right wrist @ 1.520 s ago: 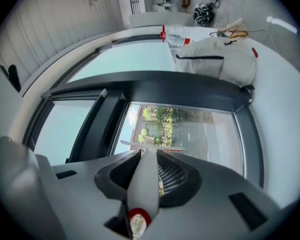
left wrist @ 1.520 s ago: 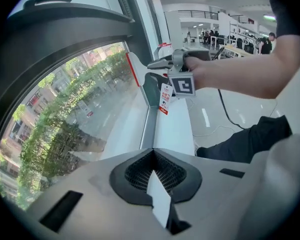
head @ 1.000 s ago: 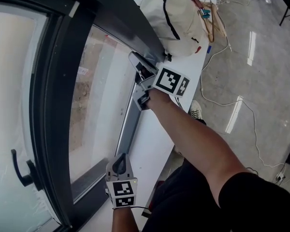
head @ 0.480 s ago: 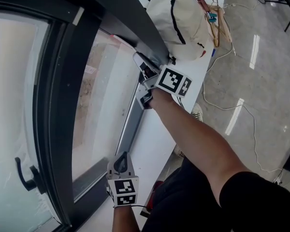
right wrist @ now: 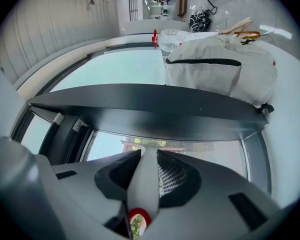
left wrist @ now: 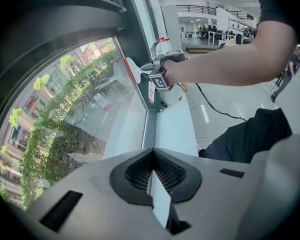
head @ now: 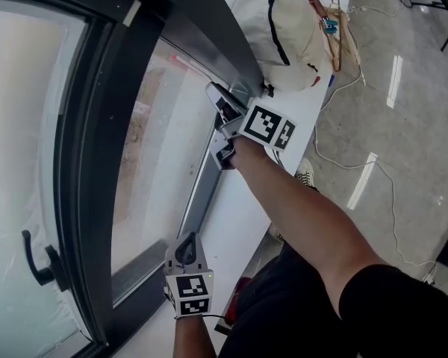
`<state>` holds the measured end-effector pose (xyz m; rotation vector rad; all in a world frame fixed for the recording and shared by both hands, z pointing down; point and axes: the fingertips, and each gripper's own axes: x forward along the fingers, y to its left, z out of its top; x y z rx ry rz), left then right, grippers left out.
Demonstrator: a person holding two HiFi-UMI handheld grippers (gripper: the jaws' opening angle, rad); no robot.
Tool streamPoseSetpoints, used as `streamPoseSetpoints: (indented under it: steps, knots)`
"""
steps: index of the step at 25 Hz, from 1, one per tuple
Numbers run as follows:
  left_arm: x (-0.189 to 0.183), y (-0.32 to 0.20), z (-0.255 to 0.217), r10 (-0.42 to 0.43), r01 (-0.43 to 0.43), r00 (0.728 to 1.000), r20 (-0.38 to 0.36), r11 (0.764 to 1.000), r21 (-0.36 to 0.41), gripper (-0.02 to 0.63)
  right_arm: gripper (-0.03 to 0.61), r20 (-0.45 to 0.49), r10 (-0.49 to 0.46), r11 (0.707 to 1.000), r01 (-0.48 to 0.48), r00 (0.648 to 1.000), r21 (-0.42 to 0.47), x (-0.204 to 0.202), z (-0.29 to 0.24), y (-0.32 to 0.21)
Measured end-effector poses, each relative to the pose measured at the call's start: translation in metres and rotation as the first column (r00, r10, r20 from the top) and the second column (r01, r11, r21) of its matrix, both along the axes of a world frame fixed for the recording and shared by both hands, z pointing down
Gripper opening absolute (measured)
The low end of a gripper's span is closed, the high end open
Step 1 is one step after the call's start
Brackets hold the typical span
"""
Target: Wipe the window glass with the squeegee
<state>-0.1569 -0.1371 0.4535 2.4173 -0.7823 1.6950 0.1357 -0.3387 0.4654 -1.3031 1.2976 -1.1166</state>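
Squeegee [right wrist: 141, 181] pinched in right gripper [head: 224, 125] at 12 o'clock may lift off glass [head: 160, 155] and streak if pressure drops; left gripper [head: 185, 252] pressed together at 6 o'clock

Pale-handled squeegee [right wrist: 144, 179] holds its red-edged blade against the window glass [head: 157, 155].

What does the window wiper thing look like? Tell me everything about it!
The squeegee has a pale, plastic-looking handle with a red ring at its near end, widening into a T-shaped head with a red strip along the blade. The right gripper grips the handle, jaws shut on it. The blade sits at the window glass, close to the dark frame; whether it presses on the glass can't be told.
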Motion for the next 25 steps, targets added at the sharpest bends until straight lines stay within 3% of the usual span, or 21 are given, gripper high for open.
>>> streamPoseSetpoints:
  steps: [25]
  knots:
    - [-0.095, 0.049, -0.011, -0.051, 0.052, 0.999, -0.016, 0.997, 0.051, 0.002, 0.091, -0.041, -0.122, 0.993, 0.122, 0.992, -0.004, -0.137, -0.01, 0.06]
